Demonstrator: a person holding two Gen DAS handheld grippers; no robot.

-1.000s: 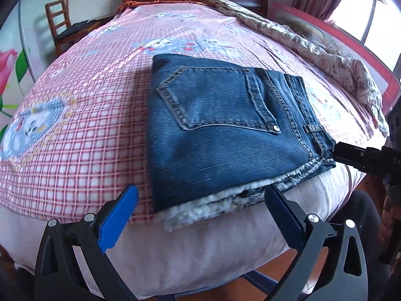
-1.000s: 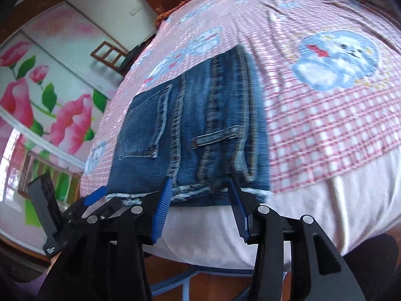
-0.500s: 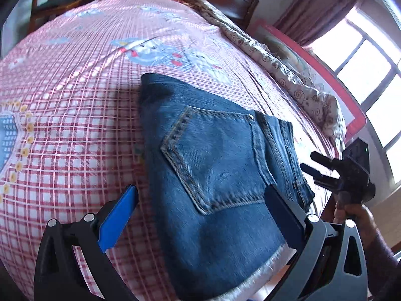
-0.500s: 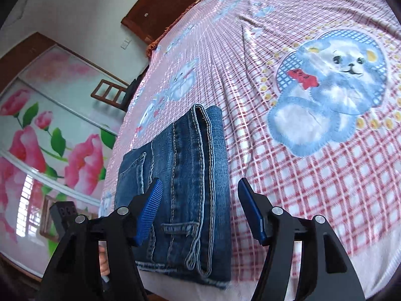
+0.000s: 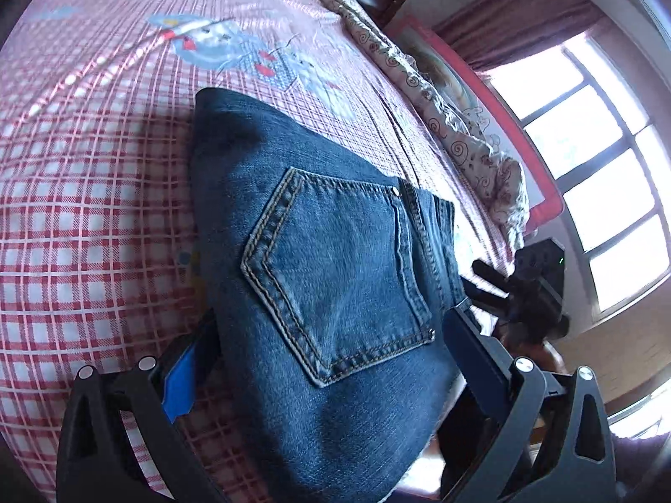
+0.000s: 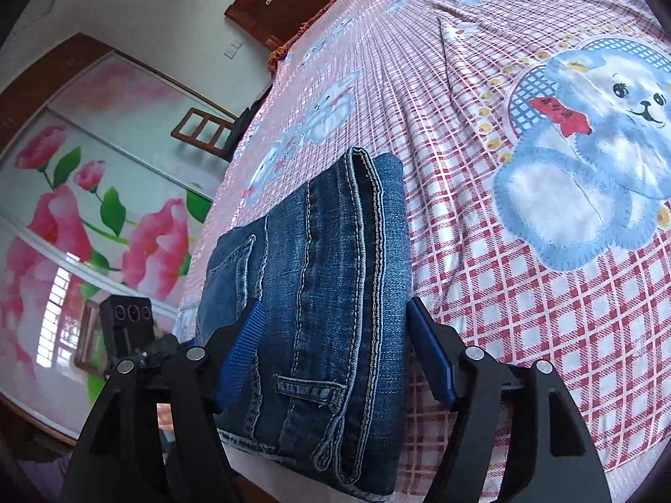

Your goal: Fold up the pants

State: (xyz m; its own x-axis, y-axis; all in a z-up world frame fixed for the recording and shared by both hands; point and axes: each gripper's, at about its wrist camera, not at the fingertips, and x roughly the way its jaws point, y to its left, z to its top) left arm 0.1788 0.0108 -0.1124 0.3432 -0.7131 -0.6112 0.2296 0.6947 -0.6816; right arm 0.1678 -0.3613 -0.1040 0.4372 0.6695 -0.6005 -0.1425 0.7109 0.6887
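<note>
The blue jeans [image 5: 327,276] lie folded into a compact stack on the pink checked bedsheet, back pocket up, near the bed's front edge. My left gripper [image 5: 327,356] is open, its jaws straddling the stack's left part. My right gripper [image 6: 335,348] is open, its fingers either side of the waistband end of the jeans [image 6: 331,293]. The right gripper also shows at the right of the left wrist view [image 5: 486,283]. The left gripper's body shows at the left of the right wrist view [image 6: 126,327].
The bedsheet [image 6: 545,251] has a bear print to the right of the jeans. A patterned quilt [image 5: 461,134] lies along the bed's far side by a window. A wooden headboard [image 6: 285,0], a chair [image 6: 201,134] and a floral wardrobe [image 6: 84,209] stand beyond.
Both grippers have moved forward from the bed's edge over the folded jeans, and now straddle the stack. Both stay open.
</note>
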